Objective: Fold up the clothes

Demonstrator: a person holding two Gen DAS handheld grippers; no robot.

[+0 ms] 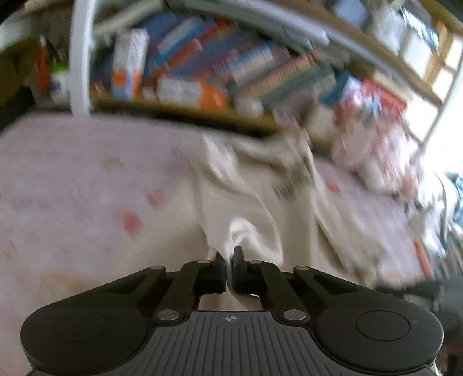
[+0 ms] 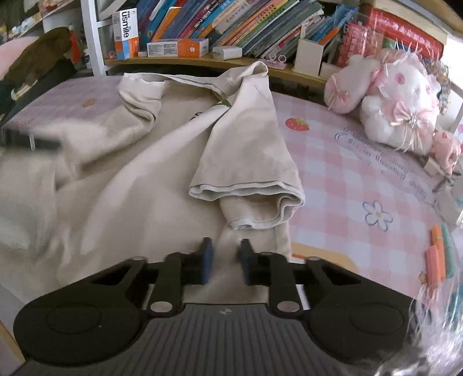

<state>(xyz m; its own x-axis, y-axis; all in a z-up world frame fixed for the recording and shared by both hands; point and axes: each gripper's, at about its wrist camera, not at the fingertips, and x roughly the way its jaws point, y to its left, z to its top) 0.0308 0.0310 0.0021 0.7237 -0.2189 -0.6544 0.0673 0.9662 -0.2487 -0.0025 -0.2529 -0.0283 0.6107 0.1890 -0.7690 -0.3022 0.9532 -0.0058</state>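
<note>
The cream T-shirt (image 2: 150,173) lies crumpled on the pink checked counter (image 2: 347,162), below the bookshelf (image 2: 231,23). Left tongs (image 1: 229,260) are clamped on a shirt fold. Right tongs (image 2: 225,254) stand parted over the hem, gripping nothing.

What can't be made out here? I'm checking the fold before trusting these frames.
- Left wrist view: motion blur smears the cream T-shirt and books; its print is unreadable.
- Right wrist view: the T-shirt's print is covered by a folded-over sleeve.
- Right wrist view: the left claw is a dark blur, cut by the edge.
</note>
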